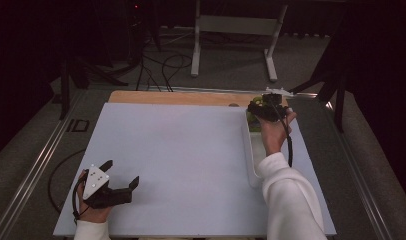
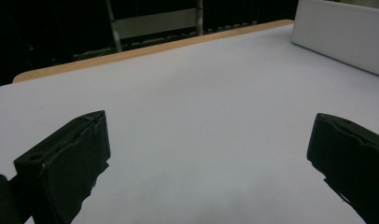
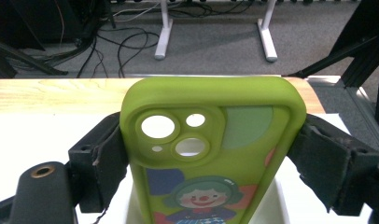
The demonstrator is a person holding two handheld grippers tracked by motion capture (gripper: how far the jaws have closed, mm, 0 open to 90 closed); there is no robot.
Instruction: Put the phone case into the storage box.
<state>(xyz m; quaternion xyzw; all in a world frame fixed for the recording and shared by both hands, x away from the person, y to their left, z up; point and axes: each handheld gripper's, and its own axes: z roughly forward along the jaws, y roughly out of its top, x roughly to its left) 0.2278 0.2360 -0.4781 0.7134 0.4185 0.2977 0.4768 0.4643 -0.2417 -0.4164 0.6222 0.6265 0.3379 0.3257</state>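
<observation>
A lime-green phone case (image 3: 211,154) with camera cut-outs and a cartoon clown print stands upright between the jaws of my right gripper (image 3: 212,161), whose pads press on its two long sides. In the high view this right gripper (image 1: 263,107) holds the phone case (image 1: 252,119) above the far end of a long white tray (image 1: 252,160) at the table's right. My left gripper (image 1: 123,172) rests near the front left corner of the white board (image 1: 181,150). Its jaws are spread wide, and the left gripper (image 2: 210,135) has nothing but bare board between them.
The white tray (image 2: 341,37) lies along the board's right side. A strip of wooden tabletop (image 1: 181,97) shows beyond the board. On the grey floor behind are a white stand's legs (image 1: 231,30) and loose cables (image 1: 161,65). A metal rail (image 1: 36,165) runs along the left.
</observation>
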